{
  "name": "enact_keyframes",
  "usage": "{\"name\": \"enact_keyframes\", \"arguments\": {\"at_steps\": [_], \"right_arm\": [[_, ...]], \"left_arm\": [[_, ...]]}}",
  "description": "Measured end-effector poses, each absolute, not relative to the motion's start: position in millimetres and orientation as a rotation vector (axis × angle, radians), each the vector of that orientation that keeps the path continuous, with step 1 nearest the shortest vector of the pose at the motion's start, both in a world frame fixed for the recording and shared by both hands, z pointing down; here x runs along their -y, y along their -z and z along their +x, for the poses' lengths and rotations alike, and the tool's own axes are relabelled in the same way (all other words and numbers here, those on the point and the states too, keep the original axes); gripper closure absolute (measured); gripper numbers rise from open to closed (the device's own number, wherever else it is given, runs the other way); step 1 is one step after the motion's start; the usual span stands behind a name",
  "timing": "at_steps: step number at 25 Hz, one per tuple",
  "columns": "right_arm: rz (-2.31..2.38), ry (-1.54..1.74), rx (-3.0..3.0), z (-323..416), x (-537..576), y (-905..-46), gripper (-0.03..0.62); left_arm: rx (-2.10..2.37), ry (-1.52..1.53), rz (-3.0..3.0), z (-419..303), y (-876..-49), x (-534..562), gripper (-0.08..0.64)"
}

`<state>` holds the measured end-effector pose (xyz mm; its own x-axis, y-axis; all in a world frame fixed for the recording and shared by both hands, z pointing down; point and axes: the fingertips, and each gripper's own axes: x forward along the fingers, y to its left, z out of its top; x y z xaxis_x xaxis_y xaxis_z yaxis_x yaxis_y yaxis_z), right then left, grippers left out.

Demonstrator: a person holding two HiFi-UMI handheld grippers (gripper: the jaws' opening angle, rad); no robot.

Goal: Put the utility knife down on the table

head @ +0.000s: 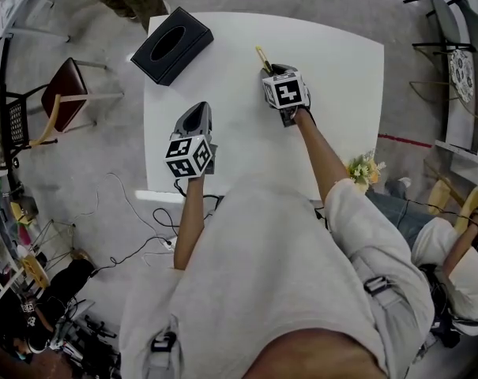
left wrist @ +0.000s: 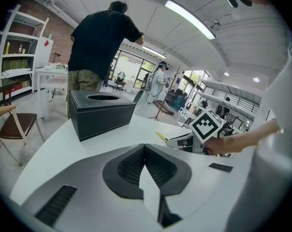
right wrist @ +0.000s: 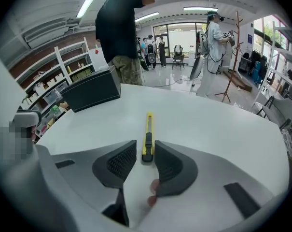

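Note:
The utility knife [right wrist: 148, 129], yellow with a black slider, lies flat on the white table [right wrist: 218, 124], pointing away from me. Its rear end sits between the pads of my right gripper [right wrist: 145, 151], which stands open, with a gap showing on the left side of the knife. From the head view the knife [head: 263, 57] pokes out just beyond the right gripper [head: 274, 73] near the table's middle. My left gripper [left wrist: 145, 146] is shut with nothing in it and hovers over the table's near left part [head: 197, 115]. It sees the knife [left wrist: 161, 137] off to its right.
A black tissue box [head: 171, 44] stands at the table's far left corner [left wrist: 101, 112]. A person in a dark shirt [left wrist: 100, 47] stands behind the table. A chair [head: 63, 95] is left of the table, cables lie on the floor, and another person sits at the right.

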<state>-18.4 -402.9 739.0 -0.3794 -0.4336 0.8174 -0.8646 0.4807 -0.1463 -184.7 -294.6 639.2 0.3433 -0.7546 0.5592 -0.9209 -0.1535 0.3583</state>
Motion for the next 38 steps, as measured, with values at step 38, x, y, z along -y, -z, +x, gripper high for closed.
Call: {"name": "enact_keyframes", "arguments": {"at_steps": [38], "right_arm": [[1.455,-0.403,2.351,58,293,-527,0.560]], "left_arm": [[1.545,-0.250,2.226,-138,-538,271,0.540]]}}
